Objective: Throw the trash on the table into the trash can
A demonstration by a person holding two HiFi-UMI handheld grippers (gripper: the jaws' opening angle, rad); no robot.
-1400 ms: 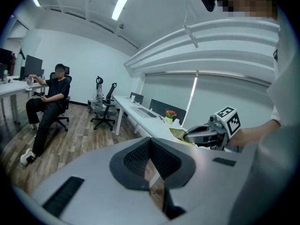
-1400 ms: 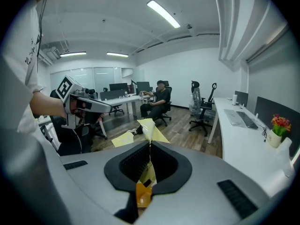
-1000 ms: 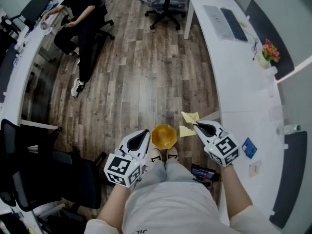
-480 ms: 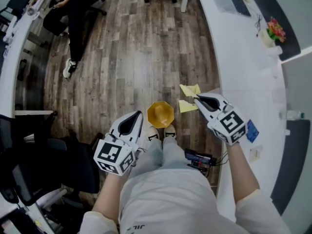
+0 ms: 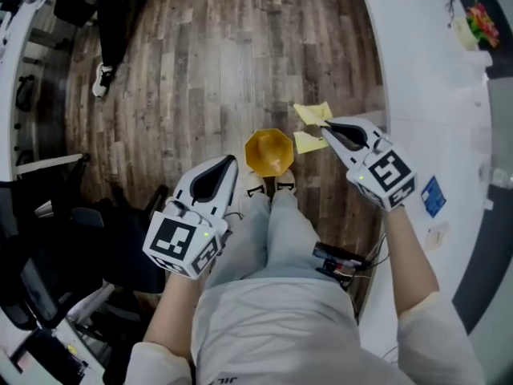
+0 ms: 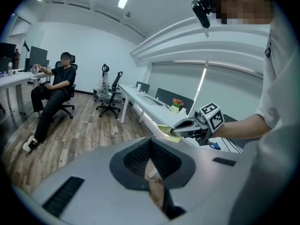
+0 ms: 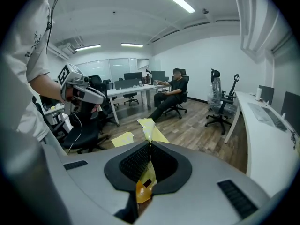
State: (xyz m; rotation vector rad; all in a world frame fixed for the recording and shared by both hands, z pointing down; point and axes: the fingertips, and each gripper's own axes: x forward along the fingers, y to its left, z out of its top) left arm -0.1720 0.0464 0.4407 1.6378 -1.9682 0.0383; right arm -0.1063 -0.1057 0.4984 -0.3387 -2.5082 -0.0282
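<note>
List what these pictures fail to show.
Head view: the table runs off the right edge, so leftover trash is unknown.
Head view: the trash can is too small to show its contents.
Head view: the right claw covers where the yellow paper pieces meet, so one sheet or two is unclear.

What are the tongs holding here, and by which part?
Right tongs pinch the yellow paper by one edge; left tongs hold nothing.
</note>
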